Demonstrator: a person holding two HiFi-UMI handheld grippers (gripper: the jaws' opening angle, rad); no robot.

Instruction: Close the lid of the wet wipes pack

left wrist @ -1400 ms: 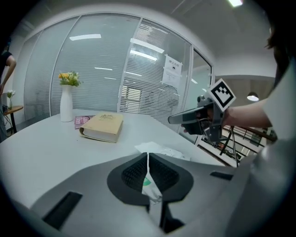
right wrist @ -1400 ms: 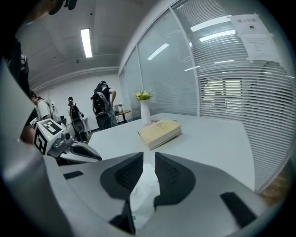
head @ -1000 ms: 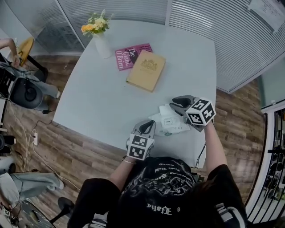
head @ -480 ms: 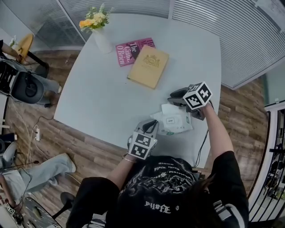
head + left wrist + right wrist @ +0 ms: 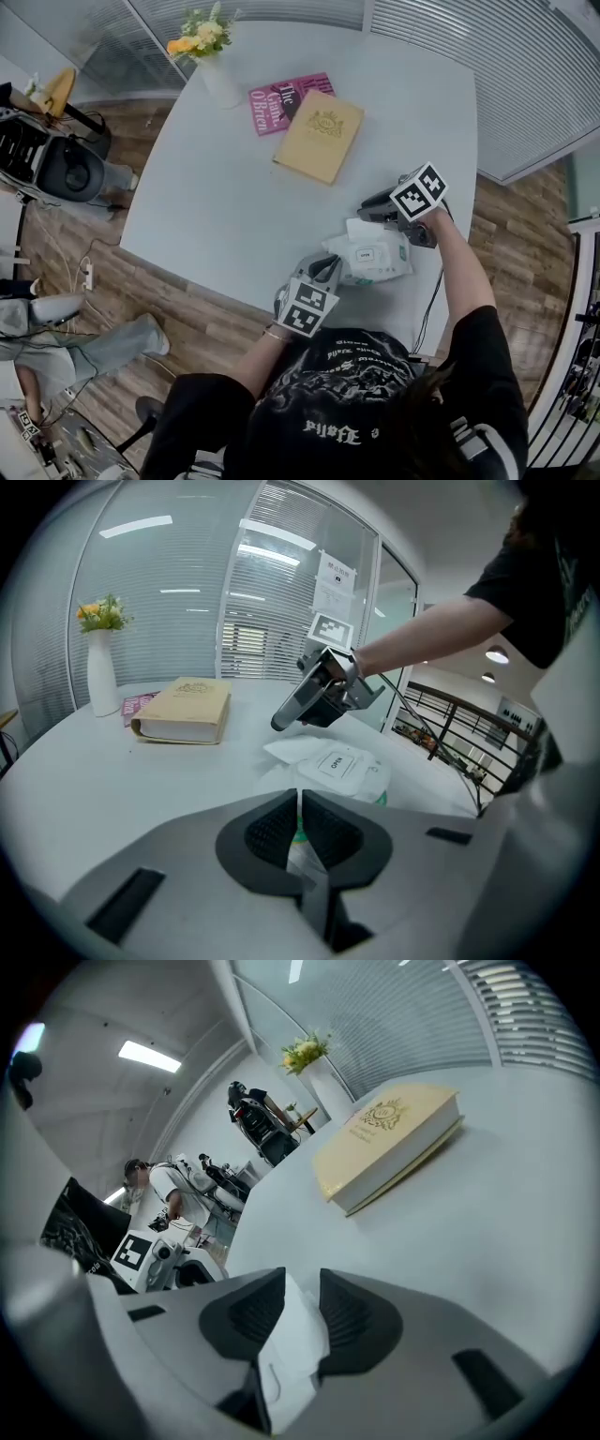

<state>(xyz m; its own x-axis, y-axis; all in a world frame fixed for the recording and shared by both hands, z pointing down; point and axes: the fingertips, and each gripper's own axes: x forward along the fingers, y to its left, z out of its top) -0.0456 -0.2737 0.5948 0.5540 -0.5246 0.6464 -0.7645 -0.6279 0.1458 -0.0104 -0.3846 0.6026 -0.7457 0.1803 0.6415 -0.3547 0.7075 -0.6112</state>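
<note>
The white wet wipes pack [image 5: 375, 260] lies near the front right of the white table [image 5: 234, 187], its lid flap [image 5: 361, 229] standing open at the far side. My left gripper [image 5: 328, 268] is at the pack's near left end and is shut on the pack's film edge [image 5: 298, 810]. My right gripper [image 5: 367, 208] sits just behind the pack. Its jaws are closing, the white lid flap [image 5: 292, 1335] lies between them, and a gap still shows between the pads. In the left gripper view the pack [image 5: 337, 766] lies below the right gripper [image 5: 281, 722].
A tan book [image 5: 319, 136] and a pink book [image 5: 277, 101] lie at the table's far side, with a white vase of flowers [image 5: 217, 80] beside them. People and chairs are at the left, off the table. The table's front edge is close to the pack.
My right gripper has moved off the top of the pack to its far edge, sunk lower and rolled. The left gripper has stayed at the pack's near end.
</note>
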